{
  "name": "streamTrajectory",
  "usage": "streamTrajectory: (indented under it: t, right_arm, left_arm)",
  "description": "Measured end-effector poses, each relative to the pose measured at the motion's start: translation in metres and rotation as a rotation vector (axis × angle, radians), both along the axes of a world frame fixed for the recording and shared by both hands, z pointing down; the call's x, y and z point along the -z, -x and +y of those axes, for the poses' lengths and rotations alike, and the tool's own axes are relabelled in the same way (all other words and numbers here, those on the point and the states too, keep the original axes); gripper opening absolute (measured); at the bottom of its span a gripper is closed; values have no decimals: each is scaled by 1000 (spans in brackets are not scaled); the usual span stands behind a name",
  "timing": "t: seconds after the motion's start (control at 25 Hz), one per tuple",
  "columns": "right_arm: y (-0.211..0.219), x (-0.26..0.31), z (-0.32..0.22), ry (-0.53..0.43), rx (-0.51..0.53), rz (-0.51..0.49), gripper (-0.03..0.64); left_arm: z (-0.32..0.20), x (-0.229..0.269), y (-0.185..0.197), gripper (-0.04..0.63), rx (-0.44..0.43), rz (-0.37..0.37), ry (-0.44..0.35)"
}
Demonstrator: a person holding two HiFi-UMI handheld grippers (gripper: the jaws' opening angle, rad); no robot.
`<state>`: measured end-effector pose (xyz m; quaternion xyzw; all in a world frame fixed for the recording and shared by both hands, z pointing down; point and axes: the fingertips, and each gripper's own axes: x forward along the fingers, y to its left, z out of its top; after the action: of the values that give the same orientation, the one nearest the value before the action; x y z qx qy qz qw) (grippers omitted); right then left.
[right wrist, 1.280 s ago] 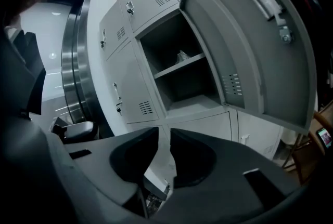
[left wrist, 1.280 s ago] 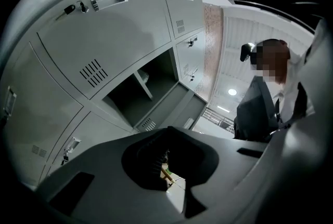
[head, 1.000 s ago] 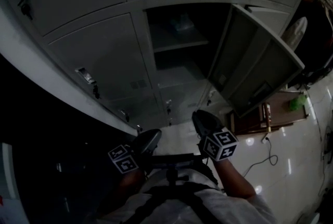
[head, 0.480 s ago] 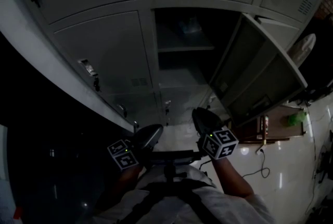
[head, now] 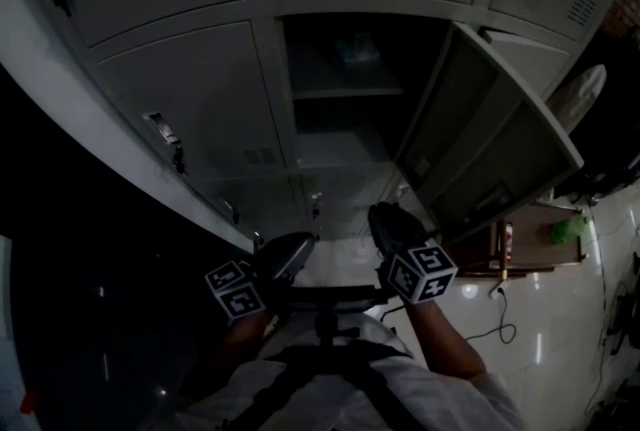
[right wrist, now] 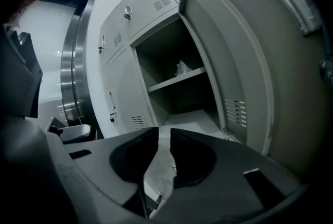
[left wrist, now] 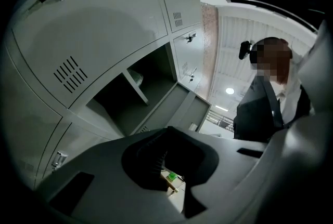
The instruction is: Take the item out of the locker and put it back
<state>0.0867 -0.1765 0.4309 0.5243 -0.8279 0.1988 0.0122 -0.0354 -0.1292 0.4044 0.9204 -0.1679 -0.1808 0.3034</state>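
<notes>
Locker bank (head: 190, 109): grey metal, fills the upper part of the head view; the closed doors have vent slots and small latches with keys.
Floor (head: 540, 319): glossy pale tile with light spots on it, at the lower right.
Open door (head: 490, 134): swung out toward the person, hanging at the right side of the opening, its inner face showing.
Open compartment (head: 340, 119): dark inside, set between closed doors on the left and the swung door on the right.
Shelf (head: 345, 91): a flat grey board that splits the compartment into an upper and a lower space; the lower space shows a bare grey bottom.
Wooden stand (head: 520, 239): low, brown, on the floor just past the door's lower edge.
Left gripper (head: 290, 254): held low near the person's body, well apart from the lockers; its own view shows the jaw tips meeting with nothing caught in them.
Right gripper (head: 385, 219): beside the left one, aimed at the opening; jaws stand slightly apart with a narrow slit, and only floor shows through it.
Cable (head: 500, 304): dark, looping over the tiles near the stand.
Green object (head: 570, 227): small and bright, at the stand's far end; what it is cannot be told.
Item (right wrist: 182, 67): on the shelf in the upper space, toward the back; small, pale and crumpled, like a thin clear bag, too dim for more.
</notes>
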Motion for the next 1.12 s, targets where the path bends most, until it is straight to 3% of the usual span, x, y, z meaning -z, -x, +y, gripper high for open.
streamTrajectory:
  t: [0.6,1.12]
  right_arm:
    - [3,65,-52,-119,2,150,74]
    - [-2,128,-118,-209,-63,247,74]
  left_arm:
    - [-35,50,-27,-5,-52,-67,-141]
    - [-85,98,-52,-2,14,-130,-265]
